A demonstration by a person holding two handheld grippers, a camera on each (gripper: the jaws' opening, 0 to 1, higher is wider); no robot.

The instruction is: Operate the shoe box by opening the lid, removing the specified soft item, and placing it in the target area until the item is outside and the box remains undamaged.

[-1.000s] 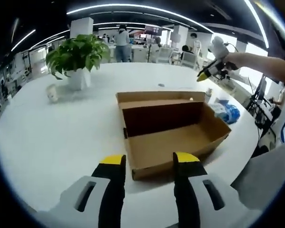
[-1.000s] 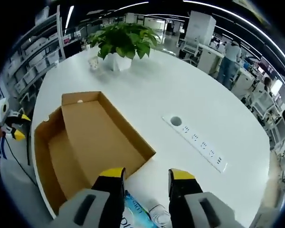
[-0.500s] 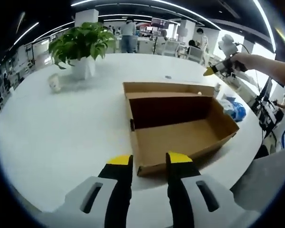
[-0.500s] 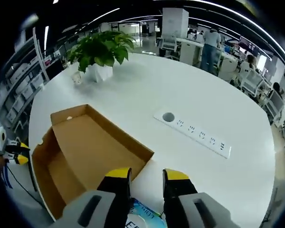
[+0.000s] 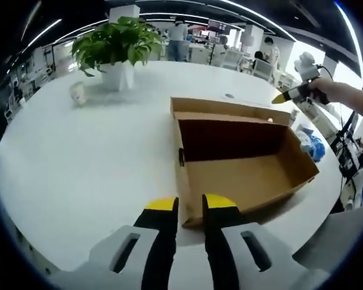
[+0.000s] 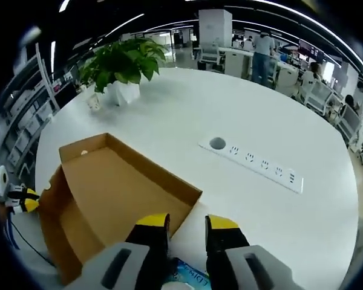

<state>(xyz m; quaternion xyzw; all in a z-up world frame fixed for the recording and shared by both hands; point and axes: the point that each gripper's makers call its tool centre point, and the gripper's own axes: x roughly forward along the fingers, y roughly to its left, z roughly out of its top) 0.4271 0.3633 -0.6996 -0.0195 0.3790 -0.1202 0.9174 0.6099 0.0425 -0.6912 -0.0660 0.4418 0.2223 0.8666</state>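
The brown cardboard shoe box (image 5: 242,163) lies open on the white table, its inside bare and its lid flap (image 5: 230,109) folded back on the far side. My left gripper (image 5: 190,204) hovers just before the box's near corner, jaws a narrow gap apart with nothing between them. A blue and white soft packet (image 5: 312,147) rests on the table outside the box's right end. My right gripper (image 6: 187,222) hangs above that packet (image 6: 184,275), jaws slightly apart and holding nothing, with the box (image 6: 109,193) to its left. A person's hand holds the right gripper (image 5: 288,96) beyond the box.
A potted plant (image 5: 115,42) and a small cup (image 5: 78,93) stand at the far side of the table. A white power strip (image 6: 260,164) with a round cable hole (image 6: 217,143) lies to the right of the box. The left gripper (image 6: 18,199) shows at the table's edge.
The jaws of both grippers have narrowed. The left gripper has come nearer to the box's near corner. The box and the packet have stayed in place.
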